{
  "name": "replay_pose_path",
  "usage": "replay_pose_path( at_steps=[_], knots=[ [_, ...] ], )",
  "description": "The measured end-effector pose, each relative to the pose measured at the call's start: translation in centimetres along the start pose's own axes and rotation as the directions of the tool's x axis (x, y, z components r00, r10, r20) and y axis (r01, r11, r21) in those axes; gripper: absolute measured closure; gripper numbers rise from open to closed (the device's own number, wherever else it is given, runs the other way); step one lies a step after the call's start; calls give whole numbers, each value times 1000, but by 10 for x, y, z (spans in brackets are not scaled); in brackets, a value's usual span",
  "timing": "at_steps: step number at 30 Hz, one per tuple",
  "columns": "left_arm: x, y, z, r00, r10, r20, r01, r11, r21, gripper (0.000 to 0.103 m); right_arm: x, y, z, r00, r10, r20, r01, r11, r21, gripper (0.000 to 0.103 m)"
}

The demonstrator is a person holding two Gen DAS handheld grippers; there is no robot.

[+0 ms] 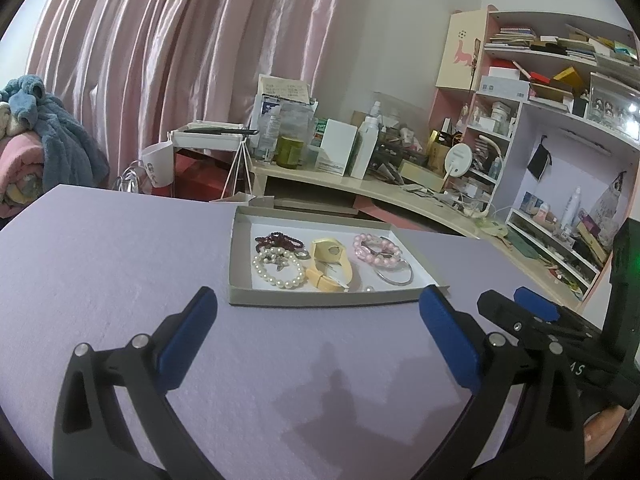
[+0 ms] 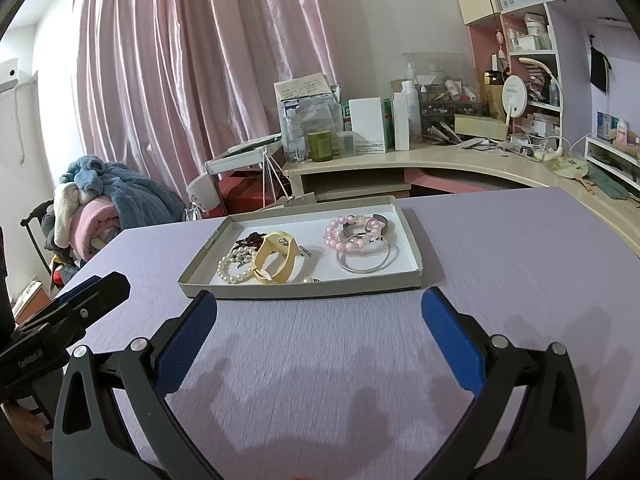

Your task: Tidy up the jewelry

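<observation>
on the bench (image 2: 500, 264), all jewelry sits in the tray (image 2: 408, 224): pearl bracelet (image 2: 232, 266), yellow band (image 2: 276, 258), pink bracelet (image 2: 352, 232), silver bangle (image 2: 366, 262). left hand-held gripper (image 1: 318, 300) and right hand-held gripper (image 2: 318, 302) both wide open, empty, near the tray; looks nearly done or unstarted.

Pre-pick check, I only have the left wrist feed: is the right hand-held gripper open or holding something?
Observer: Open and empty. The right hand-held gripper has its jaws wide apart over the lilac tabletop, short of the shallow grey cardboard tray.
Operator: Anything on the tray floor that my view hides?
Observer: Black printed lettering on the white floor, just right of the pale yellow rubbery wristband.
</observation>
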State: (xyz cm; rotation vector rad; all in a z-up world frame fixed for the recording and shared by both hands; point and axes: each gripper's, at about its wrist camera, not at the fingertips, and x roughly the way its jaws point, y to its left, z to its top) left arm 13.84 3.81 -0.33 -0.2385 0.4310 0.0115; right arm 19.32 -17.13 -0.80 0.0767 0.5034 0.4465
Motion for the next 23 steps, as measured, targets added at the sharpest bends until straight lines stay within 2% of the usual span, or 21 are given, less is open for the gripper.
replay_pose_path(
  at_steps=[23],
  knots=[
    [7, 4, -2, 1000, 5, -15, -5, 1000, -8, 2, 1, -2, 0, 1000, -3, 2, 3, 1000, 3, 1]
  ],
)
